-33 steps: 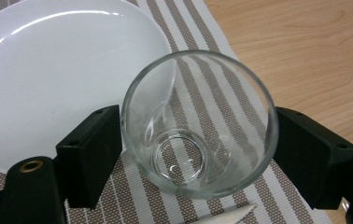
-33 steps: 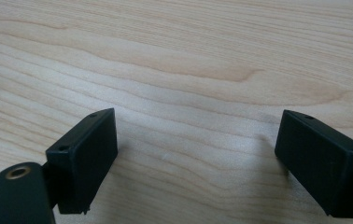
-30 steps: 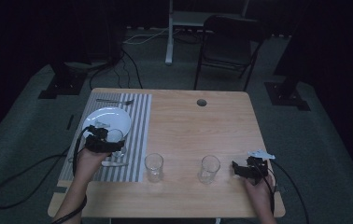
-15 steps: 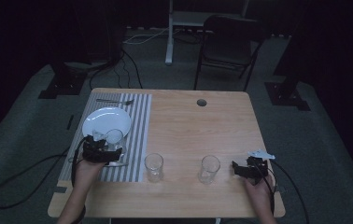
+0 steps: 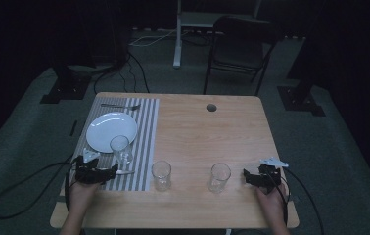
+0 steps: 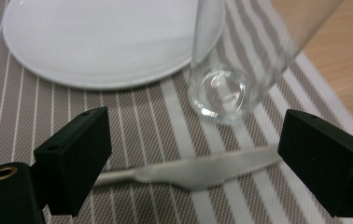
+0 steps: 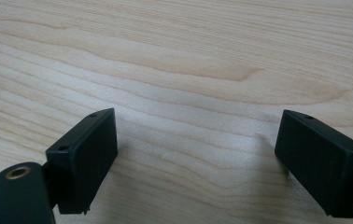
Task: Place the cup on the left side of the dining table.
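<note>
the left gripper (image 5: 108, 171) hovers spread wide over the knife (image 6: 188, 170) on the striped placemat (image 6: 137, 126), just near of the glass (image 6: 221, 93). lower squarely, close across the blade, avoid nudging that glass. the right gripper (image 5: 249, 176) rests parted, empty.

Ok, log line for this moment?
left gripper: open, by knife | glass: upright on placemat | right gripper: open, empty
</note>
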### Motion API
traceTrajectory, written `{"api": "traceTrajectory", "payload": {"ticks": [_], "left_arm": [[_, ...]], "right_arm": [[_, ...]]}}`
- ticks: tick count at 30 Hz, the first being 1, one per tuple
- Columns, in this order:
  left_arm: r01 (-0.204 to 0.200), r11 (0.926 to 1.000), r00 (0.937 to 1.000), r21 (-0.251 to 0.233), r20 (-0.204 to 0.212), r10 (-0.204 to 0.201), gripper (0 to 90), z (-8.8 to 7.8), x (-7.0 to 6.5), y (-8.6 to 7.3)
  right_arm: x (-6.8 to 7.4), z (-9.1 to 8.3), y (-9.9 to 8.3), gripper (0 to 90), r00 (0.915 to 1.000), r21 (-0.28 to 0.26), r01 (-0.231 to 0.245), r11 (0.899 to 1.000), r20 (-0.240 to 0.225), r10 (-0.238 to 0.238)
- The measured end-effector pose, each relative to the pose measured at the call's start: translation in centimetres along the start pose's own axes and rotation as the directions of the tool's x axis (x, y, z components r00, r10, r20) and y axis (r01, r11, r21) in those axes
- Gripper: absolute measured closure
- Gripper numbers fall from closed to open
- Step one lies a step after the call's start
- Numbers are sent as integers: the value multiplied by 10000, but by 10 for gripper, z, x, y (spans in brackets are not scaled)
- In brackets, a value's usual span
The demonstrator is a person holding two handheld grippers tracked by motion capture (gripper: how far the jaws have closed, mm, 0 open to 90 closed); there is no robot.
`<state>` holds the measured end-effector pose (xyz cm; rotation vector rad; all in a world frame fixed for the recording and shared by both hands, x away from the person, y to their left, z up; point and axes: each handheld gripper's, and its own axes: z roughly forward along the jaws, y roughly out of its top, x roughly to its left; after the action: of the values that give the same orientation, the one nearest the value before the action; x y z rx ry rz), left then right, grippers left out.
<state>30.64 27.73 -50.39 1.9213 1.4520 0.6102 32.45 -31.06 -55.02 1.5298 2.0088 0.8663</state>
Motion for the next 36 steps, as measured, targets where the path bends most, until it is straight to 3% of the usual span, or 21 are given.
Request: {"api": "traceTrajectory", "payload": {"ticks": [3, 7, 11, 17, 19, 22, 26, 30, 36], "left_arm": [[-64, 9997, 9995, 227, -315, 72, 104, 0, 1, -9], [272, 9994, 9992, 228, -287, -266, 104, 0, 5, -20], [122, 9986, 9980, 509, -626, -90, 104, 1, 6, -31], [551, 9972, 9964, 497, -668, -518, 104, -2, 12, -45], [618, 9965, 9948, 558, -850, -569, 104, -3, 15, -49], [795, 9951, 9924, 589, -989, -734, 104, -4, 20, -54], [898, 9951, 9932, 416, -782, -864, 104, -6, 24, -57], [772, 9964, 9900, 349, -1207, -725, 104, -6, 26, -61], [768, 9966, 9905, 288, -1162, -730, 104, -6, 27, -62]], "right_arm": [[0, 0, 0, 126, 10000, 1, -2, 10000, 0, 2], [0, 0, 0, 126, 10000, 0, 0, 10000, 1, 0], [0, 0, 0, 126, 10000, 0, -2, 10000, -1, 2], [0, 0, 0, 126, 10000, 1, -2, 10000, -1, 2], [0, 0, 0, 126, 10000, 0, -1, 10000, 0, 1], [0, 0, 0, 126, 10000, 0, 0, 10000, -1, 0], [0, 0, 0, 126, 10000, 1, -1, 10000, -1, 1], [0, 0, 0, 126, 10000, 2, -3, 10000, -2, 3], [0, 0, 0, 126, 10000, 0, -2, 10000, 1, 2]]}}
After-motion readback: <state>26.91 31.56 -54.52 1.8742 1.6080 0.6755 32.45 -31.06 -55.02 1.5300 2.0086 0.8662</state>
